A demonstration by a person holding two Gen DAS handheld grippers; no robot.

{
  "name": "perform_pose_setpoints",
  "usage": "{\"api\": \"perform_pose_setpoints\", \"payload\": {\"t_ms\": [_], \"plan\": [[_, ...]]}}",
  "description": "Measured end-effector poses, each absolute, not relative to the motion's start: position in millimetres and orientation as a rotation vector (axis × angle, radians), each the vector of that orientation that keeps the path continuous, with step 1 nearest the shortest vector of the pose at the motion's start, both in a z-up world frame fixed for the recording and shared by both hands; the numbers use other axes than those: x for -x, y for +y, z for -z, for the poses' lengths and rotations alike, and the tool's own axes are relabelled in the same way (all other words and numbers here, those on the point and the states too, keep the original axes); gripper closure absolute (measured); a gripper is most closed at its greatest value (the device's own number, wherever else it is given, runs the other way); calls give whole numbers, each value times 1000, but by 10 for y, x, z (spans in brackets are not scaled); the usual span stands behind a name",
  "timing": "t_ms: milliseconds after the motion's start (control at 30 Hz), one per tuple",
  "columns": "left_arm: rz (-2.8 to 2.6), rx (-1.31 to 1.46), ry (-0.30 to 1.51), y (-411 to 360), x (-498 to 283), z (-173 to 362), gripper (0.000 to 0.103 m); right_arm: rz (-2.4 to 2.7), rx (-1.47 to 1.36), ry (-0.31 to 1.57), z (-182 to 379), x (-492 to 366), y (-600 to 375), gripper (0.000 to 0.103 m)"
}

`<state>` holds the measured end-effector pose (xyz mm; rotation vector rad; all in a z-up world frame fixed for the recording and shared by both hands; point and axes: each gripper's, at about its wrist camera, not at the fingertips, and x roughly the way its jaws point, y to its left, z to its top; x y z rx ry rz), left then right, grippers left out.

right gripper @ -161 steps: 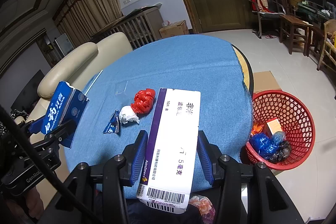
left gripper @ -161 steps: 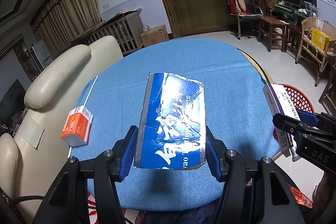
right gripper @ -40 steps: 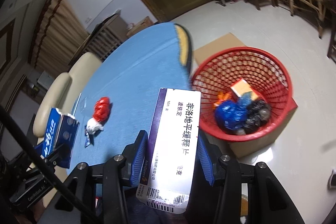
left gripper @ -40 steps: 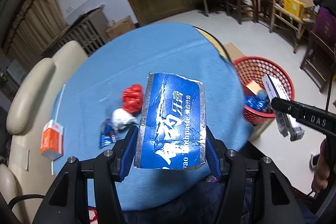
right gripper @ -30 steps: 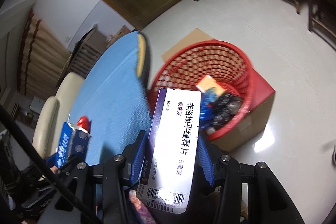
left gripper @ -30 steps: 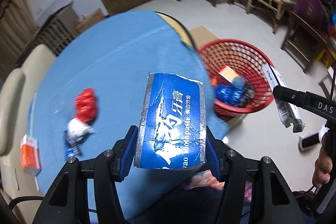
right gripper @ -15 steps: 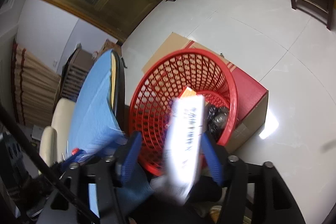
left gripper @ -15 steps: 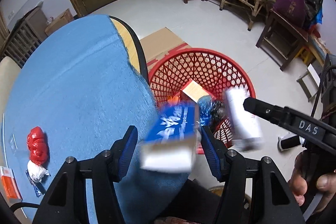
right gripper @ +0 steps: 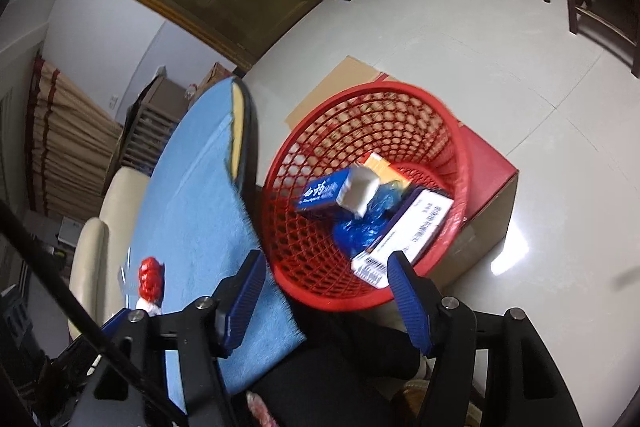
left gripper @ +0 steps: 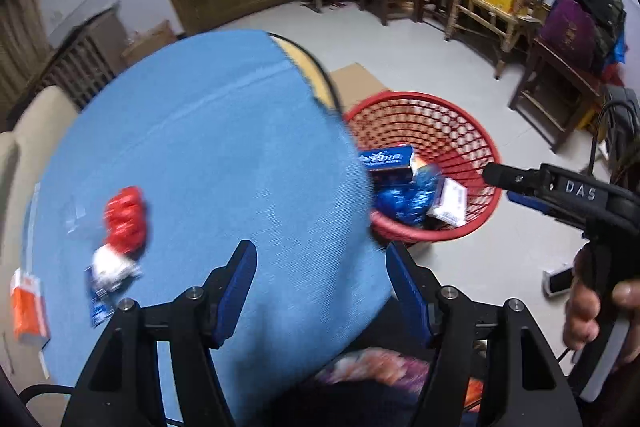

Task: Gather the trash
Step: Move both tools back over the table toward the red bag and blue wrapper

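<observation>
Right wrist view: your right gripper (right gripper: pixel 326 293) gapes empty; your left gripper (left gripper: pixel 322 281) is opening, empty. Both cardboard boxes lie in the red mesh plastic basket (right gripper: pixel 320 267).

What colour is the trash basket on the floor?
Red. The trash basket has an open mesh wall, and the right wrist view shows it best.

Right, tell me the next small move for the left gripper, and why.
Probably swing the left gripper back over the table toward the red wad. Its jaws are opening with nothing between them, and the blue box and white box already lie in the red basket. The red wad, the white wad and the orange box remain on the blue cloth.
</observation>
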<state>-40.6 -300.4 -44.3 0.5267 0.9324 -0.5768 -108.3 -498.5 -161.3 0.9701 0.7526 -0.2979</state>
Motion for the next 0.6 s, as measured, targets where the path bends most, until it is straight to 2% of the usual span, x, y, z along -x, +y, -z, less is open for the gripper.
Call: {"api": "perform_pose_setpoints", "payload": {"t_ms": [300, 600], "plan": [[379, -477, 730, -2306, 530, -110, 34, 205, -851, 769, 1251, 888, -4476, 36], [235, -415, 614, -1669, 648, -485, 33, 101, -693, 750, 813, 690, -3810, 36]]}}
